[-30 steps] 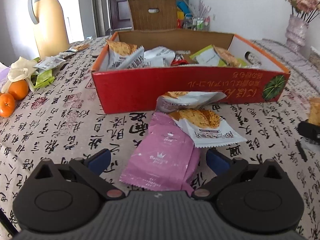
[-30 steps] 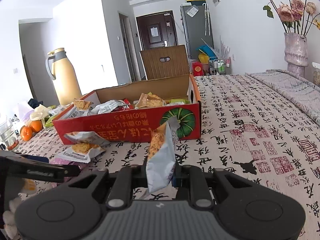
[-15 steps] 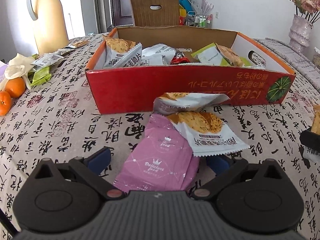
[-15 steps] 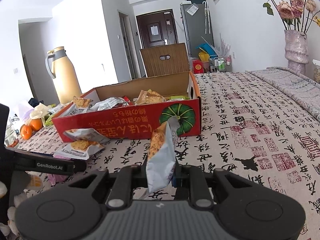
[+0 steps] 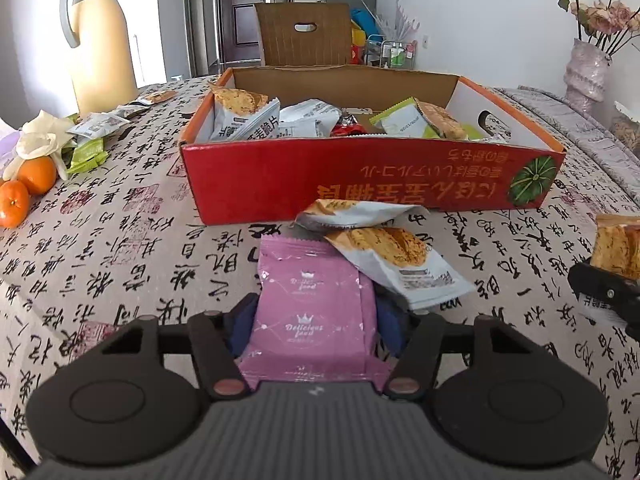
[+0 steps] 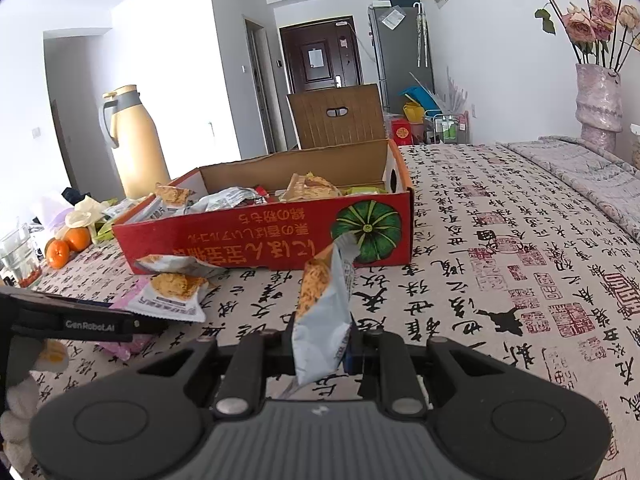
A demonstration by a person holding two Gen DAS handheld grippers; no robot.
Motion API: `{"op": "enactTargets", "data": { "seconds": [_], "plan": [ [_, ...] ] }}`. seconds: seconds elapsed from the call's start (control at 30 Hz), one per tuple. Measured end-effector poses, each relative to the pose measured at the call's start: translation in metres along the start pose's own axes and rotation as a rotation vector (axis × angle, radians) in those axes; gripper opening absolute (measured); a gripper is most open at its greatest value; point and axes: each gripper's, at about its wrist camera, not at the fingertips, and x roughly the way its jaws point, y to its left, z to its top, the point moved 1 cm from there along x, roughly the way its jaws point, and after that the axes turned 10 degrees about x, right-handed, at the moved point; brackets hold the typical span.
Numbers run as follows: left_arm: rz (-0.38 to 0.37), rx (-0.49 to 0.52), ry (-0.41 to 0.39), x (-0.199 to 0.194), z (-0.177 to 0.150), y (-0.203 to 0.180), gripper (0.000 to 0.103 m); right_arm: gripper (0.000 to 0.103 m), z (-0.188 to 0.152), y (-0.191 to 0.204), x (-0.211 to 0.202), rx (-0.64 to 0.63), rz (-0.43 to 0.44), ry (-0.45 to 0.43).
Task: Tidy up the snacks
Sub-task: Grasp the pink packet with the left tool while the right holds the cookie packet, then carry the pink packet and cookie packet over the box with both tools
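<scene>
Snacks lie both inside and in front of the red cardboard box [image 5: 360, 176], which serves as the landmark on the calligraphy-print tablecloth [image 5: 120, 240]. Well to the left of the box, two oranges [image 5: 24, 188] sit beside green and grey packets [image 5: 92, 136] and a cream thermos jug [image 5: 100, 44]. Inside the box, grey cracker packets [image 5: 244, 114] lean at its left end, with green packets [image 5: 404, 120] toward its right end.

Just in front of the box's red wall, two grey cracker packets [image 5: 384, 252] lie overlapped, the nearer one resting partly on a pink packet [image 5: 316, 304]. That pink packet lies between the blue pads of the left gripper [image 5: 316, 324], whose jaws are closing; the pads touch its two sides. Its wrapper reads "Delicious food" under a small crown.

To the right of the box's front, the right gripper [image 6: 320, 344] is clamped on a grey cracker packet [image 6: 324, 308], which stands upright, its top tilting toward the green pumpkin picture [image 6: 368, 228] on the box's right end. The box's front carries upside-down yellow characters that I cannot read. In the right wrist view, the left gripper's side bears the lettering "GenRobot.AI". Far right of the box, a pale vase [image 6: 598, 104] holds pink roses.
</scene>
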Motion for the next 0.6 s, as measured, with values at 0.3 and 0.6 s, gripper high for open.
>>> {"op": "enactTargets", "data": {
  "seconds": [0.3,0.6],
  "plan": [
    [-0.001,-0.009,-0.064,-0.033,-0.006,0.003,0.062,0.018,0.0,0.004,-0.006,-0.011,0.003,-0.006],
    [0.03,-0.037,-0.212,-0.078,0.017,0.016,0.062,0.018,0.009,0.018,-0.009,-0.043,0.02,-0.031]
  ]
}}
